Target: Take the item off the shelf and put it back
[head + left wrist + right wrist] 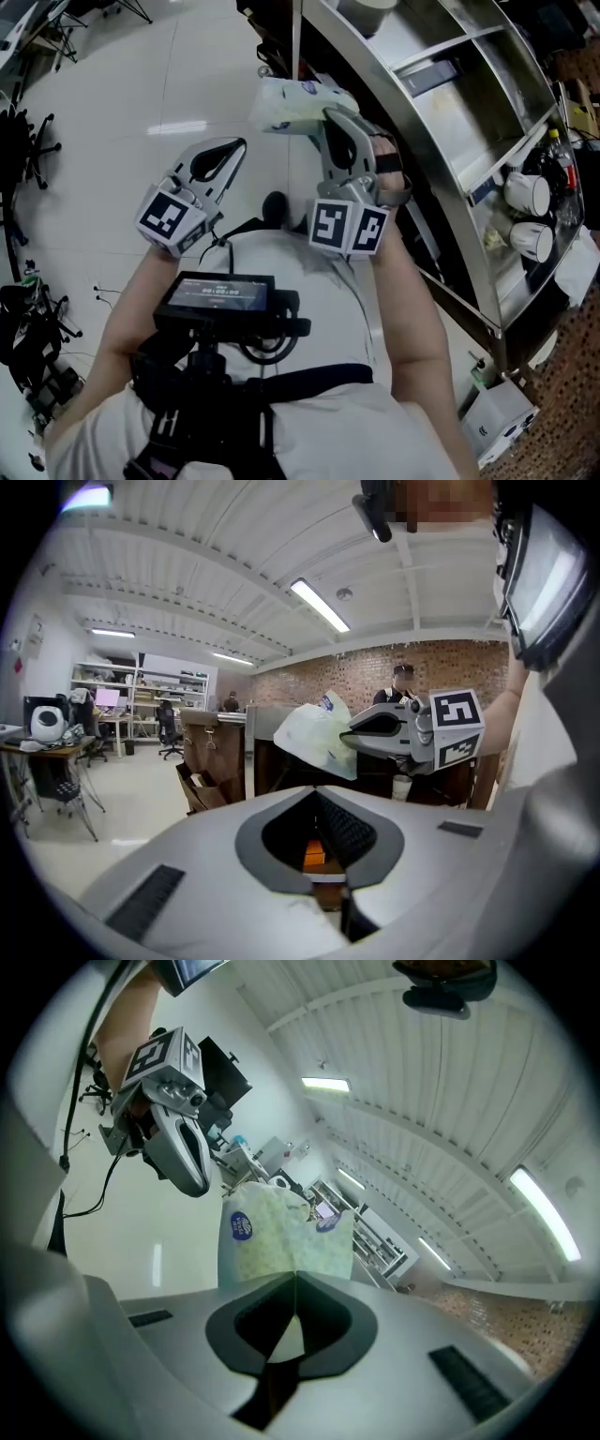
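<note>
Right tongs [330, 117] gripping tissue pack [295, 103], left tongs [241, 143] closed alongside

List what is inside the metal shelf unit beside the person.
One compartment of the shelf unit holds two white mugs, with a bottle beside them. How far back the other compartments go is covered by the shelf boards.
</note>
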A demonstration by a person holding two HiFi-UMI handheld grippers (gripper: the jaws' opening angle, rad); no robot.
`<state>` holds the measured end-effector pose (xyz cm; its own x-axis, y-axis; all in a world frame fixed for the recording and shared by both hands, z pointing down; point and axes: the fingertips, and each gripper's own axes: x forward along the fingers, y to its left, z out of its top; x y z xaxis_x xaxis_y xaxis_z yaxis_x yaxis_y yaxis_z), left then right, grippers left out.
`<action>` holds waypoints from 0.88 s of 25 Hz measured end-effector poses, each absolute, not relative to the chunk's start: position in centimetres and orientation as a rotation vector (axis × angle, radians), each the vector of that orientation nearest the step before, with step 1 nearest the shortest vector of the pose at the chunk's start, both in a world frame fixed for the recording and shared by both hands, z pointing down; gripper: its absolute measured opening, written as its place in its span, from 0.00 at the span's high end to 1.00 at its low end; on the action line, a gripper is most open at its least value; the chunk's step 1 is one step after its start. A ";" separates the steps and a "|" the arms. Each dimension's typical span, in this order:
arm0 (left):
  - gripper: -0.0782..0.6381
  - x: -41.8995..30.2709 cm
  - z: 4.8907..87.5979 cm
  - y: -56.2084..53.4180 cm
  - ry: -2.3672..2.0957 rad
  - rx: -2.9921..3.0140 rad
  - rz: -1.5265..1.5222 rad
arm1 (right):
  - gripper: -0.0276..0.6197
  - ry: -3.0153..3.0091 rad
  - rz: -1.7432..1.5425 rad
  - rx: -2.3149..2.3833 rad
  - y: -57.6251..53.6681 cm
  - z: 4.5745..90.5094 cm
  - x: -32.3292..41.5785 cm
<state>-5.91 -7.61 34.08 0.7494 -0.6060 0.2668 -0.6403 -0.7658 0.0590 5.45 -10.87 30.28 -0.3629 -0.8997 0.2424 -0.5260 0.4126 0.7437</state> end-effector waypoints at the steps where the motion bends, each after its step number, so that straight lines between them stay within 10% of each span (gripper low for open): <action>1: 0.88 -6.3 33.6 -7.9 -1.021 2.796 0.328 | 0.94 -2.050 -0.751 1.208 -11.1 29.7 5.0; 22: 0.88 -9.6 25.4 -9.8 -1.148 2.795 0.150 | 0.94 -2.326 -0.662 1.247 -12.5 21.9 0.3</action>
<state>-9.56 -9.79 25.41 0.7082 -0.6929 0.1355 -0.7044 -0.7064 0.0693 0.31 -12.52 21.95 -0.5113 -0.8486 0.1358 -0.6497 0.4851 0.5852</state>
